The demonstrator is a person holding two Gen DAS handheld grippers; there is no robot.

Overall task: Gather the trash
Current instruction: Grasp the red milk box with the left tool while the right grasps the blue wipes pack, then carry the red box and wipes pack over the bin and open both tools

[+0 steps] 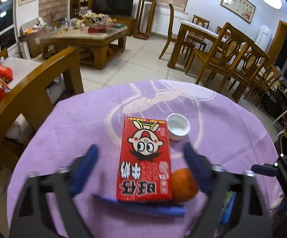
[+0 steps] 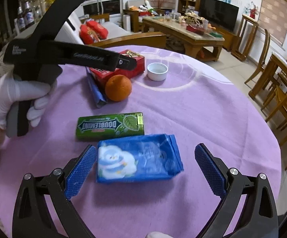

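Left tongs (image 1: 141, 170) stand wide astride the red carton (image 1: 144, 158), pads clear. Right tongs (image 2: 145, 170) stand wide around the blue packet (image 2: 137, 158) near the desk (image 2: 213, 109) edge.

The green gum pack (image 2: 110, 126) reads "DOUBLEMINT", upside down from here. The red milk carton (image 1: 145, 161) carries large Chinese characters; the left hand-held gripper (image 2: 123, 62) bears small, blurred lettering.

The left wrist camera looked steeply down, close over a red carton (image 1: 144, 158) on the purple tablecloth (image 1: 64, 134). The right wrist camera faced the same table, sharing the carton, orange (image 2: 118, 87) and white cap (image 2: 157, 71).
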